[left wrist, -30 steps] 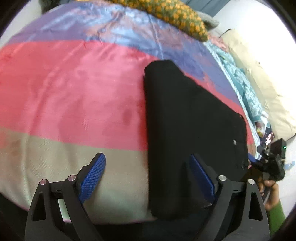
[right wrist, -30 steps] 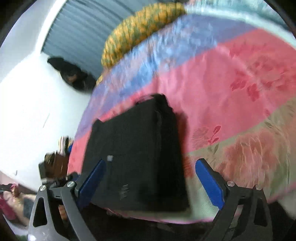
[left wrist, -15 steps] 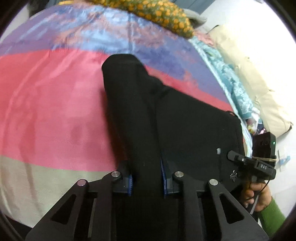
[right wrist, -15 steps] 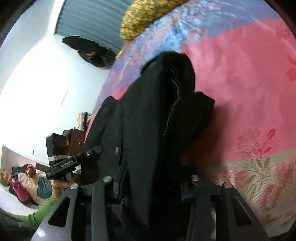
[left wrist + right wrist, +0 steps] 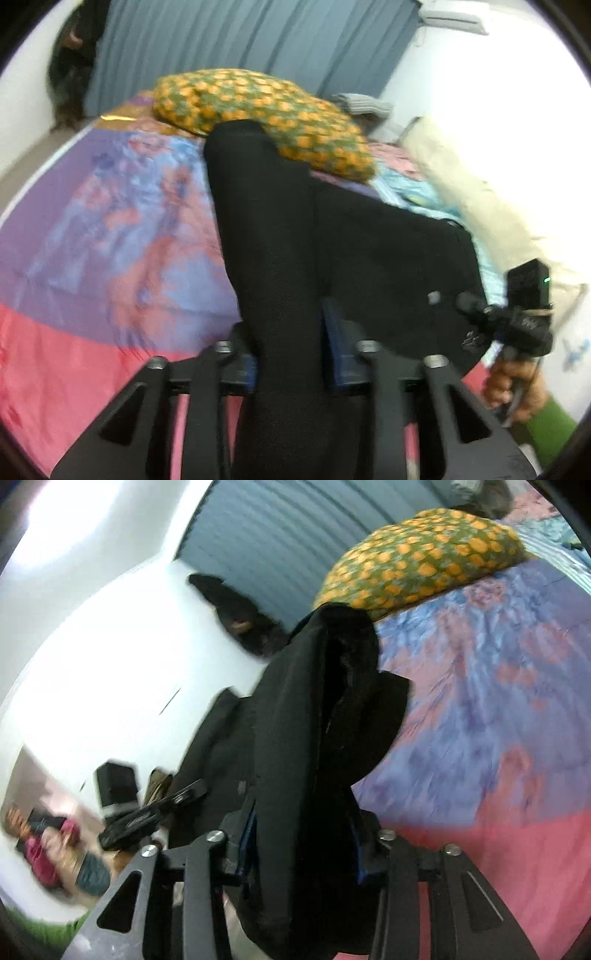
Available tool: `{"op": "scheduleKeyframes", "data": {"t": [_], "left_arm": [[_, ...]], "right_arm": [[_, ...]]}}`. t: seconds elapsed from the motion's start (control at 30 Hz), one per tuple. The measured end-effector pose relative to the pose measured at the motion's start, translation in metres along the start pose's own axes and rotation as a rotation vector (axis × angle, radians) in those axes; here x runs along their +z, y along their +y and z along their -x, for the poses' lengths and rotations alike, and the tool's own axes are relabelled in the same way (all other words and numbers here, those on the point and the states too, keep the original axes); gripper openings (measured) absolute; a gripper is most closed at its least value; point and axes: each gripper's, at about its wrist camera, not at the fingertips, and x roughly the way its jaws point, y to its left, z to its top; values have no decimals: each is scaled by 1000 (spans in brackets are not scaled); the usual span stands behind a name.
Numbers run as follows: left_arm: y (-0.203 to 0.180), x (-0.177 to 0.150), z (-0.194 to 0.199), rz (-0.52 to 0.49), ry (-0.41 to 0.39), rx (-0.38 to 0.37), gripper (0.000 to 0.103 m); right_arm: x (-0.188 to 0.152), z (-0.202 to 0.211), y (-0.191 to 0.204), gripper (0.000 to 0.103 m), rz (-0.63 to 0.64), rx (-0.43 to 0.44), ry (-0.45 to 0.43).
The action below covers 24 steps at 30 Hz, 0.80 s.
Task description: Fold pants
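No readable writing anywhere; the other gripper's body carries small pale marks in both views, too blurred to make out.

Left gripper (image 5: 291, 354): jaws nearly closed, clenched on a thick fold of the black pants (image 5: 280, 236); blue pads (image 5: 338, 354) press the cloth from both sides; fabric fills the whole gap and runs forward from the jaws as a raised ridge.

Right gripper (image 5: 299, 843): same state, jaws pinched on a bunched fold of the pants (image 5: 306, 738); a blue pad edge (image 5: 249, 834) shows at the cloth on the left side; the fold stands tall ahead of the jaws, layers gaping open near the top.

Pants location: lifted off the bedspread (image 5: 92, 236) at both gripped folds; the rest spreads as a flat black panel right of the ridge in the left wrist view, reaching towards the right gripper (image 5: 517, 325); small pale tag (image 5: 433, 296) on that panel; far tip of the ridge overlaps the orange-and-green pillow (image 5: 266, 110) in frame; cannot tell if it touches.

Bedspread: pink band nearest the grippers, purple-blue floral band beyond the pants; pillow at its far end; blue-grey curtain (image 5: 240, 44) behind the pillow.

Right hand (image 5: 517, 384) grips the handle, green sleeve below it; left gripper (image 5: 147, 812) shows left of the pants in the right wrist view.
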Motion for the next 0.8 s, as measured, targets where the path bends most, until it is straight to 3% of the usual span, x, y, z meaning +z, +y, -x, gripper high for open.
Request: {"op": "scheduleKeyframes", "data": {"t": [0.03,0.07,0.13,0.17,0.23,0.33,0.43,0.47,0.5,0.57,0.67,0.73,0.8], "left_arm": [[9,-2,-13,-6,4,88,78],[23,-12,-28,-14,13,239,95],[64,-49,-44,19,78,419,88],[85,-71,-45,51,130,436,79],[111,-109,-32,61,177,455,76],[125,-169,9,-55,182,592,80],[119,-194,30,-82,192,648,86],[108,-195,35,-82,179,656,86],[99,-192,38,-85,162,658,86],[72,-187,45,-98,115,657,91],[14,-179,63,-123,49,649,99],[-12,-176,77,-128,20,636,99],[-34,-181,97,-110,-20,584,101]], "right_arm": [[9,-9,-17,61,-30,-52,6],[12,-13,-35,75,-51,-130,15],[1,-8,-83,77,-120,-356,38],[-10,3,-103,77,-163,-428,38],[-44,49,-140,77,-244,-516,-16],[-96,122,-159,77,-244,-624,-85],[-140,176,-154,82,-248,-722,-123],[-149,192,-147,92,-271,-735,-155],[-157,203,-138,103,-292,-734,-193],[-166,211,-114,103,-311,-700,-256],[-168,193,-63,103,-252,-709,-250],[-163,157,-20,103,-146,-824,-192],[-171,129,20,103,-46,-885,-177]]}}
